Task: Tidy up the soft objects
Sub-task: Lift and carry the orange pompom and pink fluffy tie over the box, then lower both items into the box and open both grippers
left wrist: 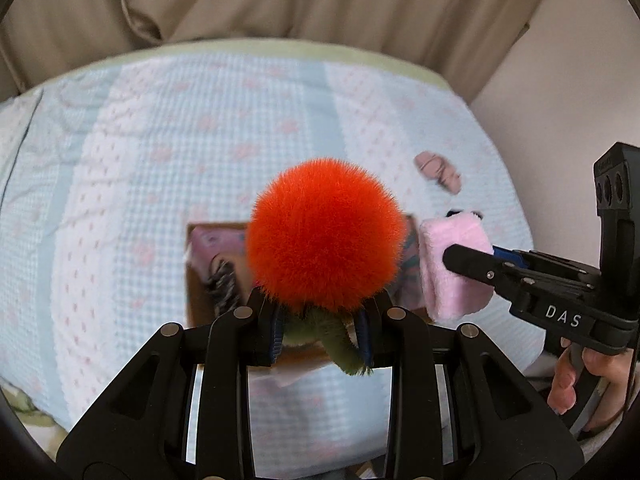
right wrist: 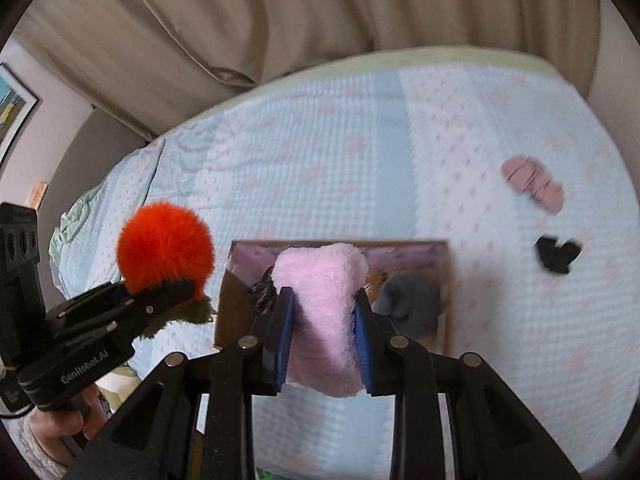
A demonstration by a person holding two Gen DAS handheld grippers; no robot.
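Observation:
My left gripper (left wrist: 320, 330) is shut on the green fuzzy base of an orange-red pompom toy (left wrist: 324, 236), held above a cardboard box (left wrist: 196, 280). It also shows in the right wrist view (right wrist: 164, 248). My right gripper (right wrist: 322, 332) is shut on a pale pink fluffy cloth (right wrist: 320, 300), held over the same box (right wrist: 446, 280); the cloth also shows in the left wrist view (left wrist: 452, 268). The box holds several soft things, among them a grey fluffy one (right wrist: 412, 300).
The box sits on a bed with a light blue and white quilt (left wrist: 180, 140). A dusty pink soft item (right wrist: 532, 188) and a small black item (right wrist: 558, 254) lie on the quilt right of the box. Beige curtains (right wrist: 280, 20) hang behind the bed.

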